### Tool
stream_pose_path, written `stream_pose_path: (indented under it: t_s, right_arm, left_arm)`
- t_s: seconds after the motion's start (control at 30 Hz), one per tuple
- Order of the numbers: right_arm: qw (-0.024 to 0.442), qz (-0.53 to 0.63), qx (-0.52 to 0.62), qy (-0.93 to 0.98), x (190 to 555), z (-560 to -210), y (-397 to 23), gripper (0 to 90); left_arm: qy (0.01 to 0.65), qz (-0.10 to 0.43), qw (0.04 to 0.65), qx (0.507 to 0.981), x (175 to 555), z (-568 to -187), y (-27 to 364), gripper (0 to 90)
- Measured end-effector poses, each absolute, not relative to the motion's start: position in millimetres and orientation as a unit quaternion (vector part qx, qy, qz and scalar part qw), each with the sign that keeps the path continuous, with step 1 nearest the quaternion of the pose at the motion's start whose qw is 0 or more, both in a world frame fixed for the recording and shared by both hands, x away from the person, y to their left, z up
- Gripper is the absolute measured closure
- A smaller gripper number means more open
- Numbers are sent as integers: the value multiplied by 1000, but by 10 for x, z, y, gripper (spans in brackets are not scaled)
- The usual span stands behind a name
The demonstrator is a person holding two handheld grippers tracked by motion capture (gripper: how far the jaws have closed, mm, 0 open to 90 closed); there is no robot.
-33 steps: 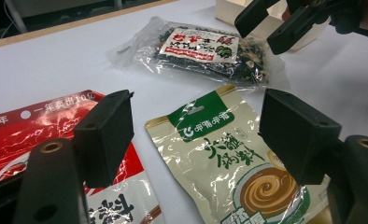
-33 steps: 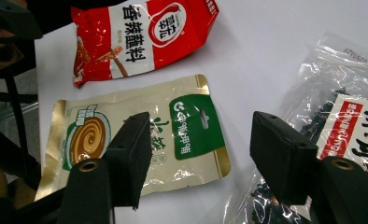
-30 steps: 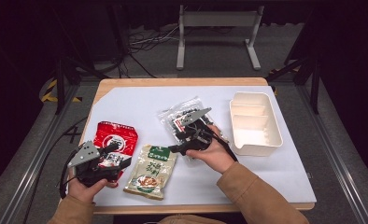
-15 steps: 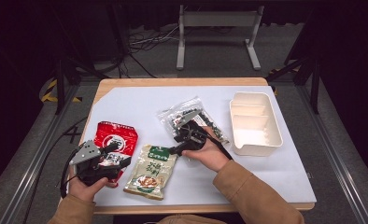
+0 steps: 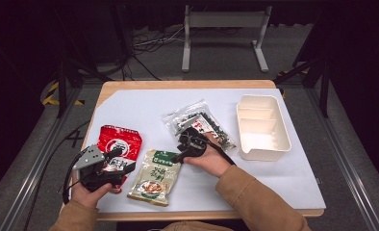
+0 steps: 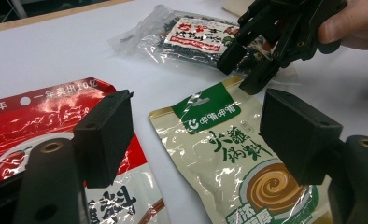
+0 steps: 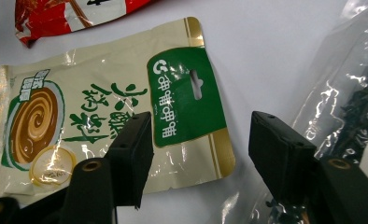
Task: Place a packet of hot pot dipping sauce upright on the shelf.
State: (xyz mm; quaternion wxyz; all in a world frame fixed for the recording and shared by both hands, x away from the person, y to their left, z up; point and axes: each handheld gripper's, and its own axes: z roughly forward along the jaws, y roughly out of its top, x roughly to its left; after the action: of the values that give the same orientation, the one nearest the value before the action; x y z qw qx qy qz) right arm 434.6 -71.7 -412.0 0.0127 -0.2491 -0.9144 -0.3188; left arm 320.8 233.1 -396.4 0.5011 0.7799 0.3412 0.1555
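High view: a white table fills the middle of the frame, and 2 forearms in tan sleeves come in from the bottom edge. The right gripper sits just below the centre, its jaws pointing toward the lower left and reaching the top edge of a beige and green sauce packet, which lies flat at lower centre. Its jaws stand wide apart with nothing pressed between them. Just above that gripper, at centre, lies a clear bag of dark dried food with a red and white label. A cream divided tray stands at the right of the frame, well apart from the packets. At lower left, the left gripper rests over the lower end of a red packet, which lies just beside the beige one.

Right gripper view: the 2 black jaws rise from the bottom and straddle the green-topped corner of the sauce packet; the left jaw overlaps the packet, the right one stands off its edge over bare table. The clear bag fills the right edge.

Left gripper view: its own jaws are spread wide, with the red packet beneath the left jaw and the sauce packet between them, neither gripped. The right gripper shows at upper right, tips at the packet's top edge.
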Motion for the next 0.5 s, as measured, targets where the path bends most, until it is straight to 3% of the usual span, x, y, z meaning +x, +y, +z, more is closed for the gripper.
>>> stream_pose_path:
  t_s: [0.3, 0.5]
  right_arm:
    - [46, -300, -259, -917, 4386, -4229, -667, 389]
    - [58, -318, -258, -911, 4353, -4153, -684, 478]
  left_arm:
    - [341, 156, 499, 782, 3214, -3969, 2328, 263]
    - [342, 155, 499, 781, 3218, -3974, 2326, 262]
